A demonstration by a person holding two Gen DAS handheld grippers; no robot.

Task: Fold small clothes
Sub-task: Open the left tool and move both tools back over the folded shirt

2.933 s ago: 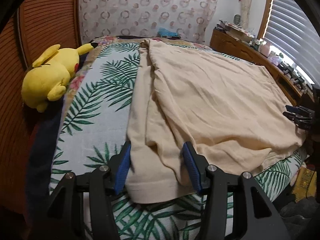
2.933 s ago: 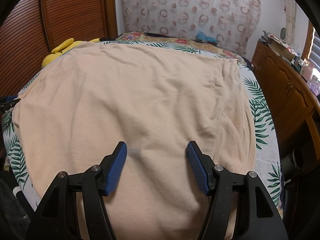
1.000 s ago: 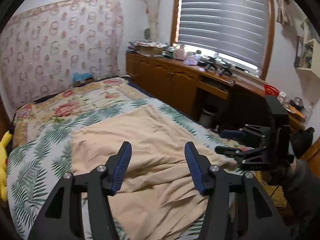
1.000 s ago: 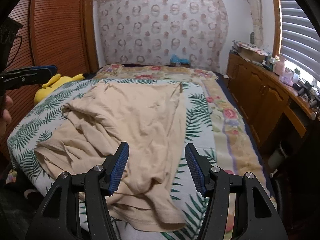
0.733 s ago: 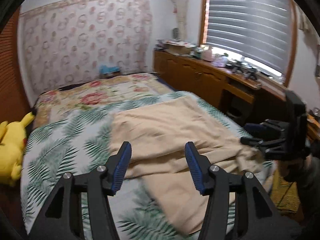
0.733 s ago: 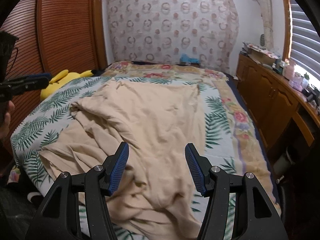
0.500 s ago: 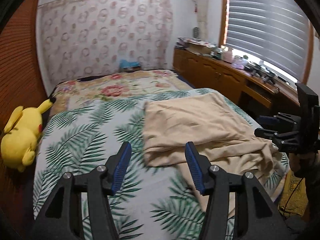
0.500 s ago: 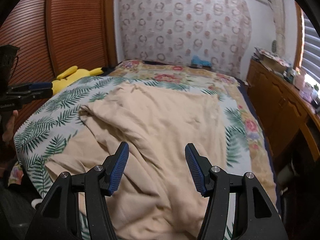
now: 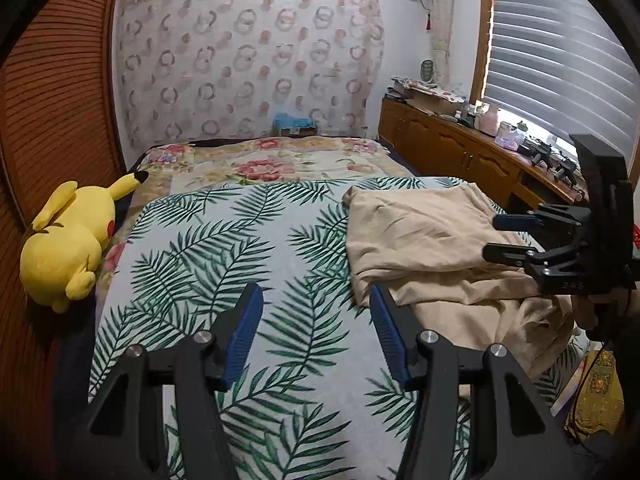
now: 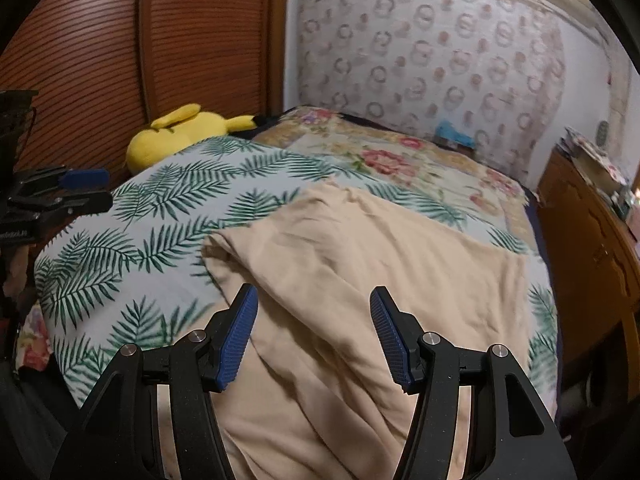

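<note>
Bed [image 9: 280,240] with palm-leaf cover fills both views. Beige garment [image 10: 380,280] lies rumpled and partly folded over on the bed's window side, its near edge hanging toward the foot. Wooden cabinet [image 9: 460,152] runs along the wall under the blinds. Yellow plush toy [image 9: 64,244] rests at the bed's edge by the slatted wardrobe. Right gripper [image 10: 313,322] hovers over the garment, jaws apart, nothing between. Left gripper [image 9: 316,320] over bare cover just beside the garment's edge, jaws apart, empty.
</note>
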